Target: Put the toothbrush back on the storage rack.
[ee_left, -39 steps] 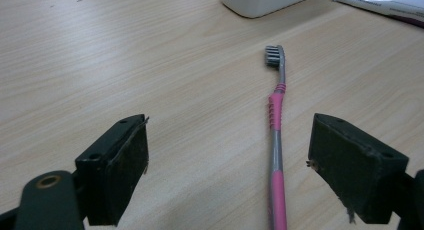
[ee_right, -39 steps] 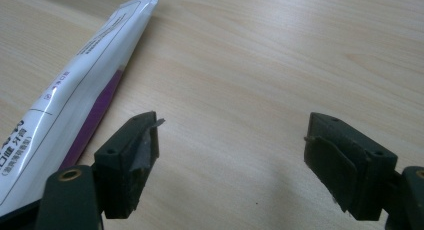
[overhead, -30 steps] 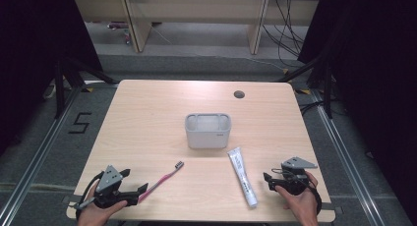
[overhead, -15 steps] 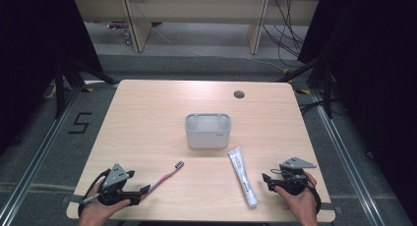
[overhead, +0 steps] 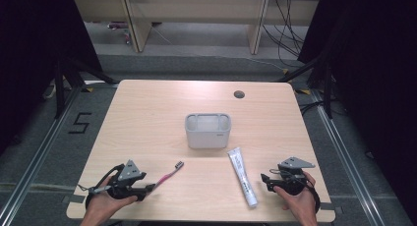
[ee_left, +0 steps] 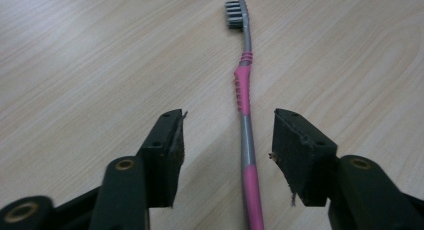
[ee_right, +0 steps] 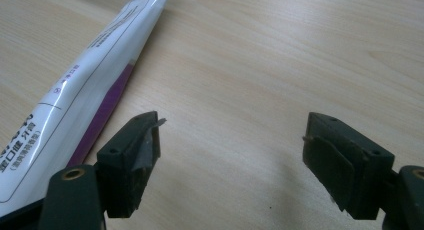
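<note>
So the left gripper sits low on the table, down around 7 o'clock from the holder, and it's lined up on the toothbrush. In the left gripper view the toothbrush runs straight up between the jaws, grey bristle head at 12 o'clock, pink grip in the middle, tail end passing between the pads. The jaws have just been closing in on it, but there's visible wood on both sides of the handle, so it's not clamped yet. The brush sits a bit nearer the right-hand pad. It lies flat on the table, bristles pointing to the left in that view.

From the high view the toothbrush lies slanted, head aimed toward 1 o'clock, handle end at the left gripper's tips.

The right gripper is over at about 5 o'clock from the holder, jaws spread wide with bare table between them, holding nothing. The toothpaste lies just beside its left jaw in the right gripper view; might be brushing it, hard to say from that angle. In the high view the toothpaste lies flat, running from just below the holder down toward 5 o'clock.

The holder is grey, upright, mid-table, well apart from both grippers.
</note>
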Tool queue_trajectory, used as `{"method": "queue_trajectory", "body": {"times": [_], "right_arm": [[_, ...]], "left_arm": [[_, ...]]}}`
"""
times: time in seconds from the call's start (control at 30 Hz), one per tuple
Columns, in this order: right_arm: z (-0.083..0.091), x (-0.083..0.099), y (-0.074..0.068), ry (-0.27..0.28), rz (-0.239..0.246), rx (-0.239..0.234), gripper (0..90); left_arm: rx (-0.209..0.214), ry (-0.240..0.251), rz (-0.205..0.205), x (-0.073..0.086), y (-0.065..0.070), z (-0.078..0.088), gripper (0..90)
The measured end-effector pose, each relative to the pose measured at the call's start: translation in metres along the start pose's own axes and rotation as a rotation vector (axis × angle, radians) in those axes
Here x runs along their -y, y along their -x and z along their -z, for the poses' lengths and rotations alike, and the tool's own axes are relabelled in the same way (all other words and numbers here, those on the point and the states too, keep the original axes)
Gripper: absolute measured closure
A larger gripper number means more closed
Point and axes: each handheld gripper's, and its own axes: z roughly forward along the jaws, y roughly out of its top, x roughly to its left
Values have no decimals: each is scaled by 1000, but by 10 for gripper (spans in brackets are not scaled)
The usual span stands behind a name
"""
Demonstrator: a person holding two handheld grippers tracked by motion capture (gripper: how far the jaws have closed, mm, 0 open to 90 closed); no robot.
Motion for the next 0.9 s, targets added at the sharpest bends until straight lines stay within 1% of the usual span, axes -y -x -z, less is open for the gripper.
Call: {"method": "queue_trajectory", "body": {"times": [0.03, 0.07, 0.1, 0.13, 0.2, 0.23, 0.27, 0.3, 0.33, 0.37, 0.4, 0.43, 0.47, 0.5, 0.53, 0.57, 0.63, 0.67, 0.7, 0.73, 0.77, 0.8, 0.83, 0.87, 0.9], "right_arm": [[-1, 0, 1, 6, 16, 3, 238], [0, 1, -2, -7, -19, 3, 238], [1, 0, -2, -21, -13, 17, 238], [-1, 1, 1, -4, 26, 15, 239], [-1, 1, 1, -4, 23, 17, 239], [0, 0, -1, -12, -5, 12, 239], [-1, 1, 0, -4, 21, 15, 239], [-2, 1, 0, 11, 35, -1, 242], [-2, 1, 0, 11, 35, -1, 242], [0, 0, -1, -14, 23, 4, 242], [0, 0, -1, -14, 23, 4, 242], [-1, 0, -2, 4, 28, 2, 243], [-2, 0, -2, 8, 30, 0, 242], [0, -1, -2, -2, 31, 3, 242], [0, -1, -2, -6, 32, 1, 243], [0, -1, -2, -3, 35, 2, 244], [1, 0, -2, -4, 26, -1, 244], [1, 0, -2, -4, 26, -1, 244], [1, 0, -3, -8, 6, -5, 243], [1, 0, -3, -11, -3, -7, 244], [0, -1, -2, -3, 21, -7, 244], [0, -1, -2, -3, 21, -7, 244], [0, 0, -1, -2, 33, 0, 244], [1, 0, -2, -8, 27, 2, 245], [0, -1, -4, -6, 10, -11, 246]], "left_arm": [[9, -4, 0, -2, 1, -1, 500], [13, -16, -1, -3, 1, -2, 512], [12, -32, -13, -7, 2, -4, 529], [19, -40, -20, -10, 2, -5, 539], [20, -47, -15, -12, 2, -5, 561], [17, -51, -11, -14, 3, -6, 561], [25, -75, -32, -17, 2, -5, 572], [23, -113, -50, -22, 3, -4, 584], [23, -113, -50, -22, 3, -4, 592], [22, -148, -76, -28, 2, -3, 603], [22, -148, -76, -28, 2, -3, 611], [29, -166, -86, -31, 3, -4, 611], [34, -185, -100, -33, 2, -6, 616], [52, -210, -112, -37, 3, -9, 622], [52, -210, -112, -37, 3, -9, 628], [54, -237, -117, -41, 4, -13, 634], [56, -243, -118, -42, 5, -15, 642], [63, -250, -110, -43, 6, -16, 642], [61, -256, -116, -44, 5, -17, 646], [59, -255, -111, -45, 4, -18, 650], [61, -260, -93, -46, 3, -21, 660], [61, -260, -93, -46, 3, -21, 665], [64, -267, -89, -47, 2, -22, 665], [69, -282, -95, -48, 1, -23, 669], [64, -298, -96, -50, 2, -26, 674]]}}
